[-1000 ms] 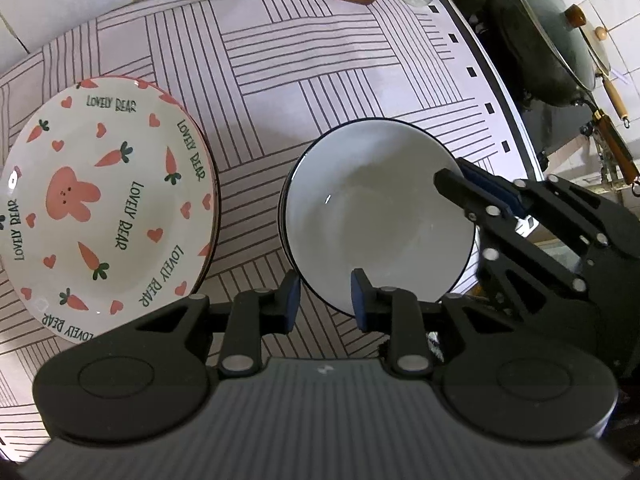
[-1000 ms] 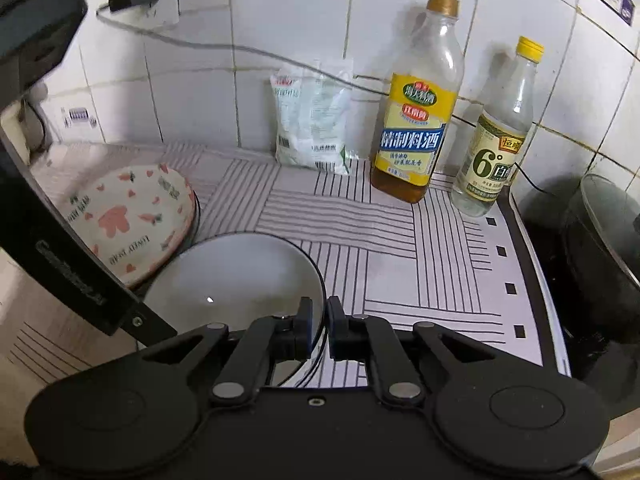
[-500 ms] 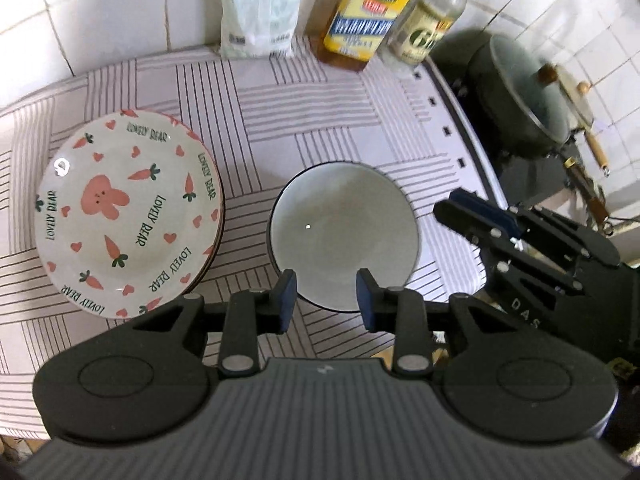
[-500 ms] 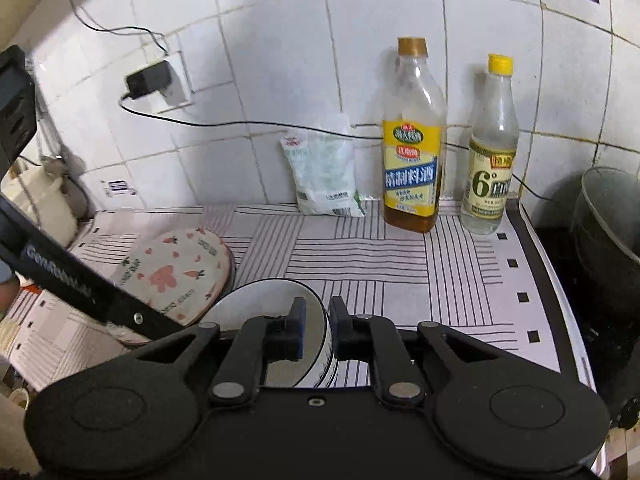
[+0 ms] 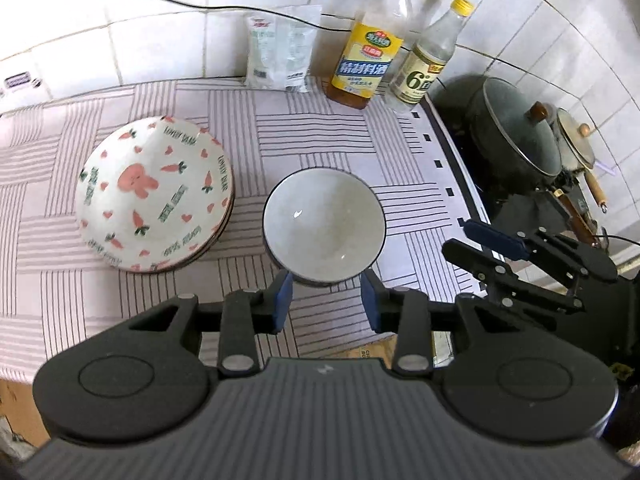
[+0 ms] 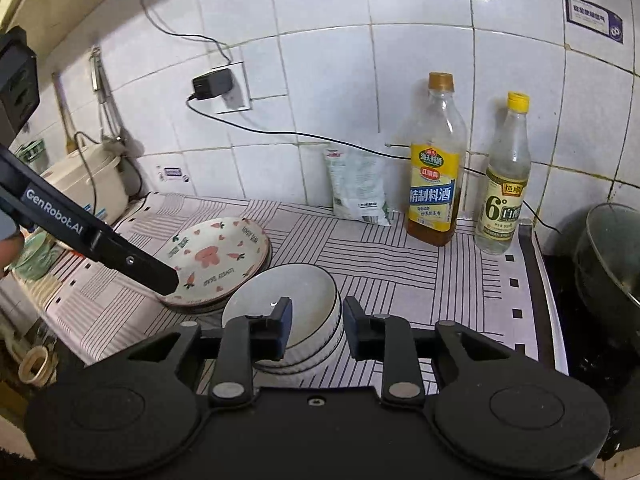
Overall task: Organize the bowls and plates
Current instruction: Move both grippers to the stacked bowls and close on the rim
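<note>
on the striped counter mat (image 5: pixel 328 136) the white bowl stack (image 5: pixel 324 220) sits just right of the rabbit plates (image 5: pixel 156 192). left gripper (image 5: pixel 326 306) and right gripper (image 6: pixel 316 326), jaws just opening and empty, hover nearside above it, about equally near.

Left tool (image 5: pixel 326 300) and right tool (image 6: pixel 316 326) angled downward, jaws just opening, parted, gripping nothing.
</note>
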A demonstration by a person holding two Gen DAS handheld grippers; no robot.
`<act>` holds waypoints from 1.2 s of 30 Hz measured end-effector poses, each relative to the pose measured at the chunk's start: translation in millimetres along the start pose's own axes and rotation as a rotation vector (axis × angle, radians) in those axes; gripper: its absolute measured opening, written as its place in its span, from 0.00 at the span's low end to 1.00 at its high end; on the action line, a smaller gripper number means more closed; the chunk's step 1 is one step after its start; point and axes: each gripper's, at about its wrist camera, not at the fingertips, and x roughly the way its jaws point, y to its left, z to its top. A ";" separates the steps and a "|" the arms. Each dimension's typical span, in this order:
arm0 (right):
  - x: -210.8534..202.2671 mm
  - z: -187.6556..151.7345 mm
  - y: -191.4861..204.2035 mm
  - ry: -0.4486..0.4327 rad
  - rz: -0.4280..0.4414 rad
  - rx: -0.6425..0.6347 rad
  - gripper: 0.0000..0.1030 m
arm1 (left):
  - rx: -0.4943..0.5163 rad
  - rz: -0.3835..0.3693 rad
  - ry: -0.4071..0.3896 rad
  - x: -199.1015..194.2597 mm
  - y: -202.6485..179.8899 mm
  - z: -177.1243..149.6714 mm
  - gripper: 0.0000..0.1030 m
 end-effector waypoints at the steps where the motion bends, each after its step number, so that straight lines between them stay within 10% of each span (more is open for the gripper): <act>1: -2.0 -1.6 0.1 0.001 0.006 -0.008 0.34 | -0.007 0.005 -0.003 -2.0 -0.7 -3.9 0.36; 13: -13.7 -17.4 17.5 0.043 0.036 -0.145 0.43 | -0.079 0.025 0.018 2.6 -8.3 -34.1 0.42; 30: 93.2 -91.5 16.3 0.079 -0.063 0.057 0.68 | -0.125 0.029 -0.076 49.9 37.6 -29.9 0.75; 36: 127.7 -106.6 40.0 0.044 -0.050 -0.057 0.78 | -0.220 -0.061 -0.131 72.7 65.7 -22.7 0.79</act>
